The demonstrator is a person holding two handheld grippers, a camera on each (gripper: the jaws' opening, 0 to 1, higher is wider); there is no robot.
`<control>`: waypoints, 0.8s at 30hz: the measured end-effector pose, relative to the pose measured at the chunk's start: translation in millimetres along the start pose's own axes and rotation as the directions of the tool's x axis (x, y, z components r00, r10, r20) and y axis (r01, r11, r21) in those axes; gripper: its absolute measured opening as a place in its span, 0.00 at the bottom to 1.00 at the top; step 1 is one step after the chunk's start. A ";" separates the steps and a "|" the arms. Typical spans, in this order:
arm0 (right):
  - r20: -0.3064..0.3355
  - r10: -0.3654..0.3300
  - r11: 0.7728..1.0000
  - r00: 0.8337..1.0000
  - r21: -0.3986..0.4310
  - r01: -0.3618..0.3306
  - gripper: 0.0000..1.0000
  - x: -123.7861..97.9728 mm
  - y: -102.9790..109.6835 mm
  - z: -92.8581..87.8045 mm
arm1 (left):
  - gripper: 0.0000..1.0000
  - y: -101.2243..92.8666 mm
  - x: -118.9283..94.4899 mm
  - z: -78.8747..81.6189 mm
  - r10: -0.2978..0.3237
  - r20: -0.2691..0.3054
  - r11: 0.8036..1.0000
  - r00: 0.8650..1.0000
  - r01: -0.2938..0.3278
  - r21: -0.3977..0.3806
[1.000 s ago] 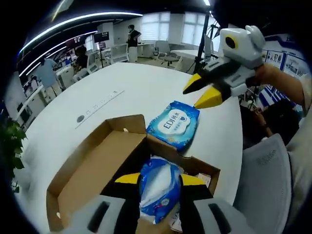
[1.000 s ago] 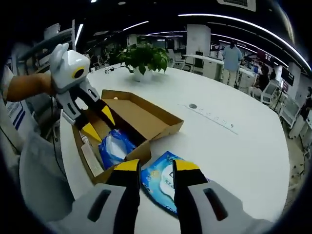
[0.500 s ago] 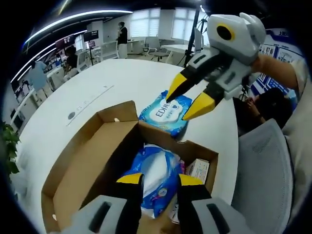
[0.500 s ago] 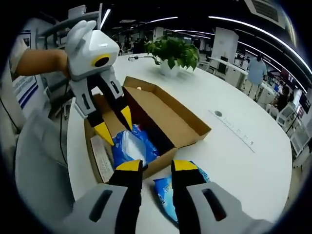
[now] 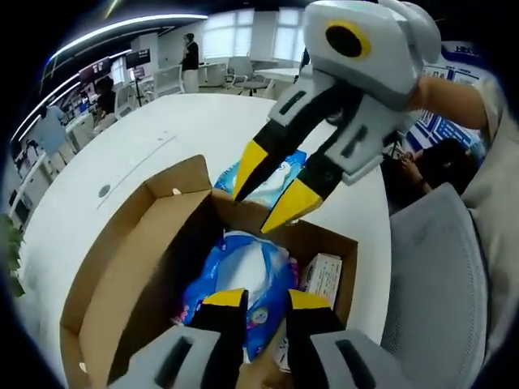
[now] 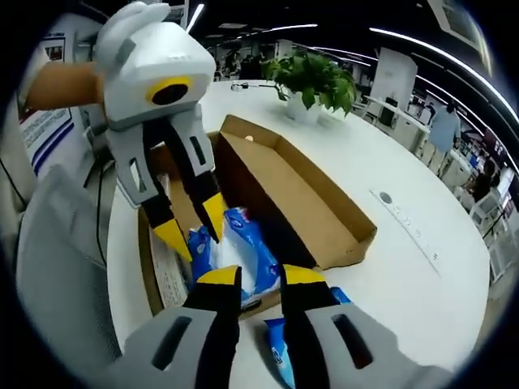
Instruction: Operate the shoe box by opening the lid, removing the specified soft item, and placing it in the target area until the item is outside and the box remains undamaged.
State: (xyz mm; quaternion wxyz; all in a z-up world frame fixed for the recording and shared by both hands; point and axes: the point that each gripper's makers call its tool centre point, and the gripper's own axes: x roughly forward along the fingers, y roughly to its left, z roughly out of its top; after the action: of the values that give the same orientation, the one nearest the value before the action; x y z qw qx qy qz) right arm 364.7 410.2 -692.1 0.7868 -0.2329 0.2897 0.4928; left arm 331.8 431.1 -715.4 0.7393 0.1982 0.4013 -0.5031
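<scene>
The brown shoe box (image 5: 122,243) lies open on the white table, its lid (image 6: 324,211) folded back flat. Inside it rests a soft blue wipes pack (image 5: 243,279) (image 6: 247,243), with a small white carton (image 5: 322,277) beside it. My left gripper (image 5: 266,298) (image 6: 195,225) is open, its yellow tips straddling the pack from just above. My right gripper (image 5: 272,188) (image 6: 259,275) is open too and holds nothing, hovering over the box's far wall. A second blue pack (image 5: 276,172) (image 6: 276,348) lies on the table outside the box.
A grey chair (image 5: 438,275) (image 6: 57,267) stands at the table's edge by the box. A potted plant (image 6: 312,77) sits at the far end. A round socket (image 6: 385,197) is set in the tabletop (image 5: 162,142). People and desks fill the background.
The right gripper has swung from over the table pack to above the box, close to the left gripper. The left gripper has come lower over the pack in the box.
</scene>
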 end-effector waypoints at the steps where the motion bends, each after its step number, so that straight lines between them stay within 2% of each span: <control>1: -0.003 0.003 1.000 1.000 -0.003 -0.003 0.16 2.2 0.5 0.0 | 0.18 -1.1 1.8 -0.5 -0.003 -0.004 1.000 1.000 0.003 0.003; 7: -0.024 0.022 1.000 0.999 -0.017 -0.022 0.13 15.6 2.6 -0.4 | 0.15 -5.0 12.4 -3.5 -0.026 -0.037 1.000 0.999 0.027 0.013; 15: -0.055 0.037 0.999 0.998 -0.023 -0.039 0.09 33.7 2.1 -2.9 | 0.14 -2.1 20.5 -11.7 -0.027 -0.081 1.000 0.996 0.028 0.002; 20: -0.084 0.044 0.998 0.996 -0.030 -0.046 0.08 45.2 3.3 -4.8 | 0.10 -0.1 21.9 -16.0 -0.032 -0.098 0.996 0.995 0.024 -0.086; 24: -0.106 0.045 0.998 0.993 -0.042 -0.050 0.08 54.2 5.5 -7.0 | 0.01 -0.3 20.3 -18.2 -0.033 -0.104 0.993 0.994 0.021 -0.113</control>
State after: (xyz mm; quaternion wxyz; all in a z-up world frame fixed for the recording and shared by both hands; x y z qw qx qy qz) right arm 376.9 442.7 -734.8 0.7530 -0.2690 0.3251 0.5049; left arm 327.8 431.8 -742.4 0.7202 0.1772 0.4699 -0.4786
